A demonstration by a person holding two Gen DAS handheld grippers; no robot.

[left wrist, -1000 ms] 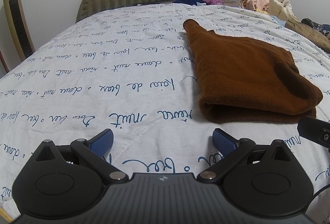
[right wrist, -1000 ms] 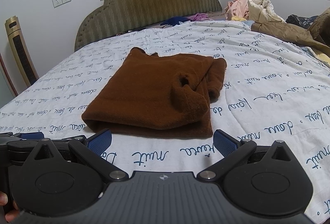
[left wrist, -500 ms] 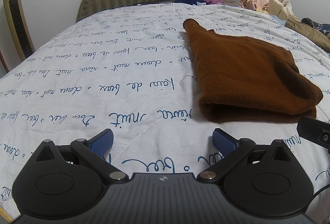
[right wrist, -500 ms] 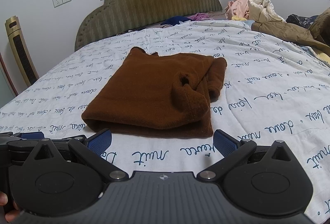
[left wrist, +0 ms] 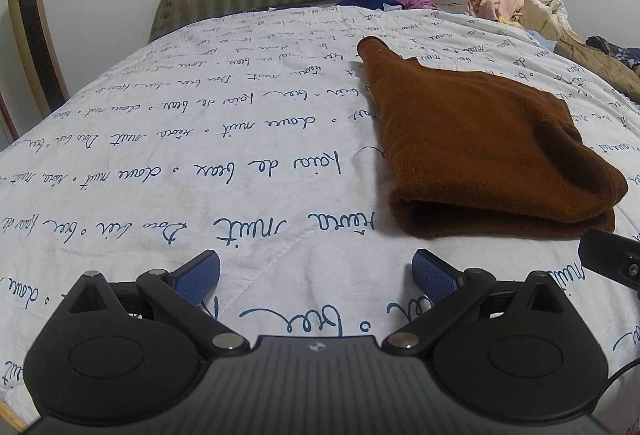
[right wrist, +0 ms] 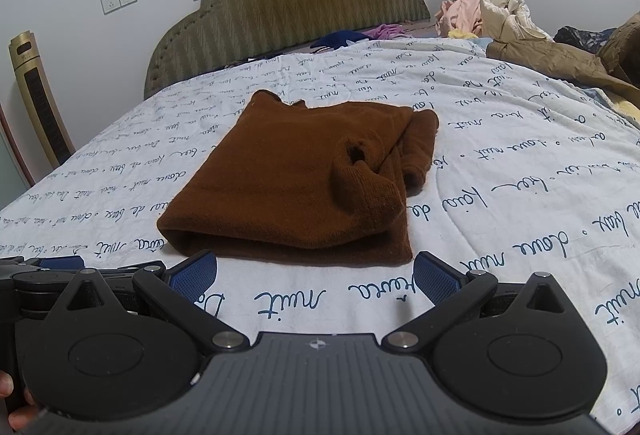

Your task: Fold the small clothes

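Brown garment [right wrist: 296, 187] lies folded on bed [right wrist: 500, 203], apparently untouched.

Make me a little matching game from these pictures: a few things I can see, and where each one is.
Things:
1. brown garment
2. headboard
3. clothes pile
4. gold tower fan

Places:
A. far right corner of the bed
B. folded, middle of the quilt
C. standing left of the bed
D. against the wall at the bed's head

Pairs: 1-B, 2-D, 3-A, 4-C
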